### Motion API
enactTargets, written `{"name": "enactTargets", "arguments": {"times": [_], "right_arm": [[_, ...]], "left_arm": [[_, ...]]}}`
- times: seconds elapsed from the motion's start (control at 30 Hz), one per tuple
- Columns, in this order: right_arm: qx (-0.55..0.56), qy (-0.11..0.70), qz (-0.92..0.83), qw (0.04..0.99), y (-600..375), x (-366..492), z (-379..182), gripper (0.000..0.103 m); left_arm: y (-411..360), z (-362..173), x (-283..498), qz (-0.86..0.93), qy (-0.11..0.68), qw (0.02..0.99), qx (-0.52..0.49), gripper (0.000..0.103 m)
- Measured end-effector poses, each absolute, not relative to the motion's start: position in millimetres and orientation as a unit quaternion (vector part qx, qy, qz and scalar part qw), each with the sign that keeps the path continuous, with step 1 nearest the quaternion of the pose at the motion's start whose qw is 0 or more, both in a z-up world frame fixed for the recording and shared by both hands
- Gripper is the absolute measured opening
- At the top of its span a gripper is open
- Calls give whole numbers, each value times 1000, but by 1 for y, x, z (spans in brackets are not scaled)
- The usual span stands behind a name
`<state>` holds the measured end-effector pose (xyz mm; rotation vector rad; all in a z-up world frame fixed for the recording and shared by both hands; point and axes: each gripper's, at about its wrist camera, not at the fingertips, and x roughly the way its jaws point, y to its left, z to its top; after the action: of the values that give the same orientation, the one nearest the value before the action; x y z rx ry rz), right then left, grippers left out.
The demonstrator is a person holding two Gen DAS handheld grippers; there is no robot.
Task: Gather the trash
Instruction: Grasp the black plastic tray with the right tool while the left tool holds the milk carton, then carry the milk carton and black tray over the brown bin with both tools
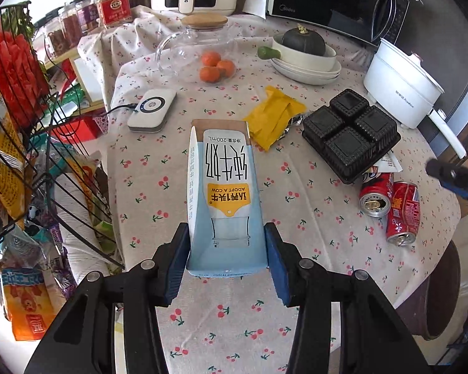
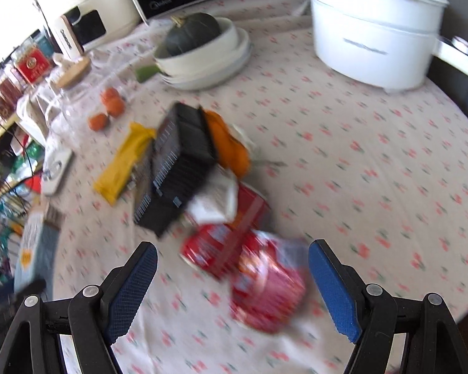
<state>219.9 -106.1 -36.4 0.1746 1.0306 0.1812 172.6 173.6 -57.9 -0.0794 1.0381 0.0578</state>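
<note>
My left gripper [image 1: 227,249] is shut on a blue-and-white milk carton [image 1: 224,193] and holds it above the cherry-print tablecloth [image 1: 171,168]. Ahead lie a yellow wrapper [image 1: 273,117], a black plastic tray [image 1: 351,134] and two red cans [image 1: 390,205]. My right gripper [image 2: 232,268] is open, its blue pads on either side of the near red can [image 2: 265,283], which lies on the cloth. Behind it are a second can [image 2: 215,249], white paper [image 2: 216,199], the black tray [image 2: 177,168], an orange wrapper [image 2: 227,143] and the yellow wrapper [image 2: 124,162]. The right wrist view is blurred.
A white electric pot [image 1: 402,90], stacked bowls with a green squash [image 1: 304,54], tangerines [image 1: 216,65], a glass jug [image 1: 190,46], a white charger [image 1: 153,109], a microwave [image 1: 337,0] and jars [image 1: 114,4] stand around. A wire rack of snacks [image 1: 18,143] is left of the table.
</note>
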Motion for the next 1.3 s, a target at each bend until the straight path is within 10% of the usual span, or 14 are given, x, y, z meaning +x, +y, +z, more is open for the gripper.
{"name": "enactTargets", "arguments": {"times": [0.47, 0.83, 1.3], "right_arm": [[126, 495, 64, 857, -73, 286, -62, 79], [180, 501, 134, 836, -73, 285, -64, 38], [187, 480, 210, 831, -84, 222, -16, 36]], "left_arm": [[168, -30, 166, -9, 467, 884, -27, 50], [168, -32, 171, -5, 471, 881, -35, 50], [166, -25, 156, -15, 465, 884, -54, 50]]}}
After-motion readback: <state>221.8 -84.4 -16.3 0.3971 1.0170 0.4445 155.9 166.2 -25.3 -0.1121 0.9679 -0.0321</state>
